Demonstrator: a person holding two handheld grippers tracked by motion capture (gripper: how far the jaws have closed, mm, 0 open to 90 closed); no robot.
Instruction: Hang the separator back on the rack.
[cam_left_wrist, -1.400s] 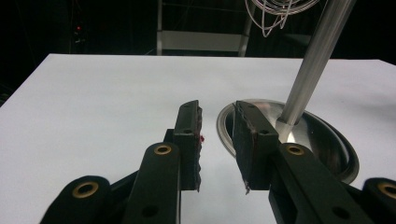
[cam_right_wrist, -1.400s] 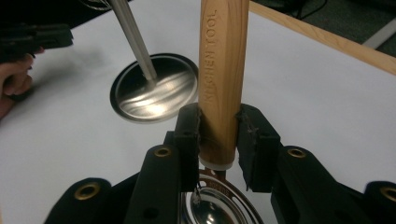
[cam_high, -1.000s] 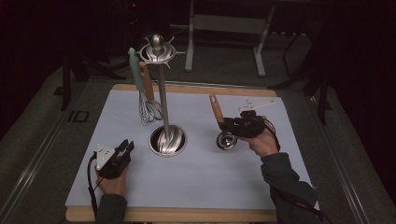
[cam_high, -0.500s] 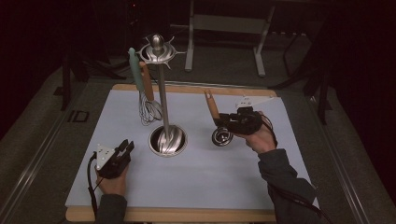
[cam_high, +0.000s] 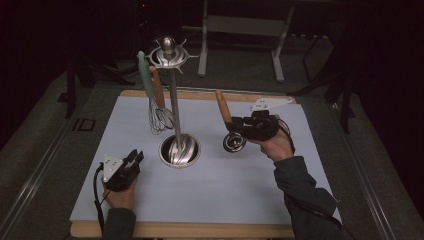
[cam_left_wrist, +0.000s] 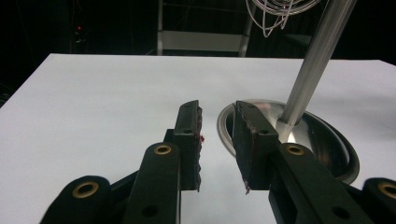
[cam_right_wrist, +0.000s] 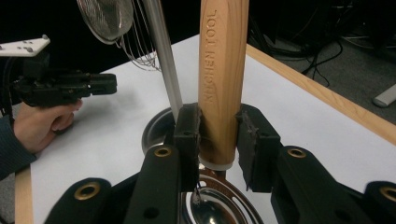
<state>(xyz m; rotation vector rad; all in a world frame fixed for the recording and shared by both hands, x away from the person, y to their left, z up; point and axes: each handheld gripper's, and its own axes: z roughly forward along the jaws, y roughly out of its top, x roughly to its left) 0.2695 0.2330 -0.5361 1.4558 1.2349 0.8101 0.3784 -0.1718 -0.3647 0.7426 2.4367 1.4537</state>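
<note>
The right gripper (cam_high: 239, 126), clamping the wooden-handled ladle (cam_right_wrist: 223, 79), has tipped it upright toward the rack (cam_high: 172, 95), likely for hanging.

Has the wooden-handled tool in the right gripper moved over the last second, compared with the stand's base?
Yes. The wooden-handled tool, clamped in the right gripper, has tilted more upright and shifted slightly left, closer to the stand's base, which stays put.

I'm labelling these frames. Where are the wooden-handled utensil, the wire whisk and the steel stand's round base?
wooden-handled utensil (cam_right_wrist: 222, 70): right gripper view, handle middle.
wire whisk (cam_high: 160, 119): high view, wire loops.
steel stand's round base (cam_left_wrist: 327, 144): left gripper view, dish surface.
</note>
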